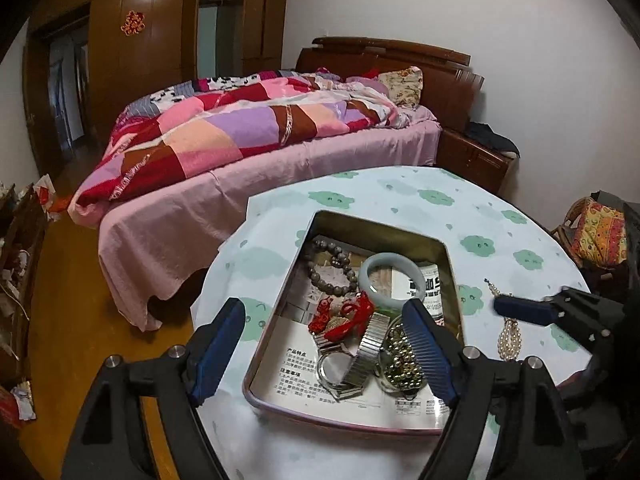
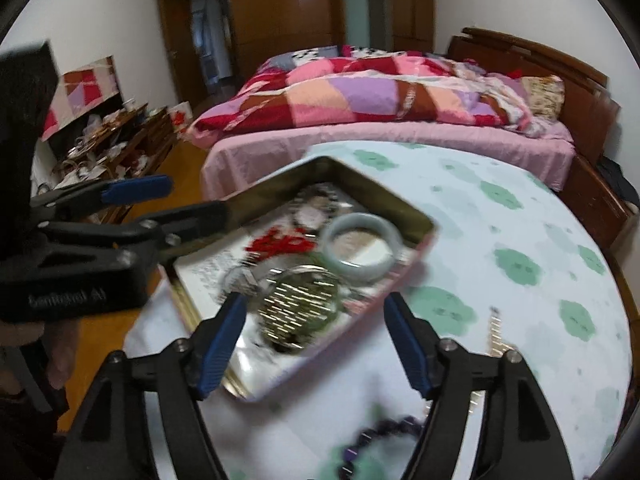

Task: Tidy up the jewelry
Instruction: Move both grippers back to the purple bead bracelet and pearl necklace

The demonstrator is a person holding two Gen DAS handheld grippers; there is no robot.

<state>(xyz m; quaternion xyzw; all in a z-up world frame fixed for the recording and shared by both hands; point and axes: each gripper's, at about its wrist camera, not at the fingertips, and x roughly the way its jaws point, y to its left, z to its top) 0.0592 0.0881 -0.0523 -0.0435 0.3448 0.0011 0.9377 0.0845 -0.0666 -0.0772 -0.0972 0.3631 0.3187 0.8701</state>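
Note:
A metal tin [image 1: 451, 264] on the round table holds a pale jade bangle [image 1: 391, 280], a brown bead bracelet [image 1: 332, 270], red knotted cord [image 1: 348, 316], a metal-band watch [image 1: 362, 360] and a heap of gold beads [image 1: 400, 356]. My left gripper [image 1: 324, 306] hovers open above the tin's near half, nothing between its pads. In the right wrist view, which is motion-blurred, my right gripper [image 2: 316, 300] is open over the tin's [image 2: 425, 236] near corner, above the gold beads [image 2: 300, 312]. A pearl strand [image 1: 509, 340] and purple beads [image 2: 384, 436] lie on the cloth outside the tin.
The table [image 1: 440, 196] has a white cloth with green cloud prints. A bed with a patchwork quilt [image 1: 240, 132] stands just beyond it. A wicker chair with a cushion [image 1: 596, 232] sits at the right, and cluttered shelves [image 2: 104, 140] line the left wall.

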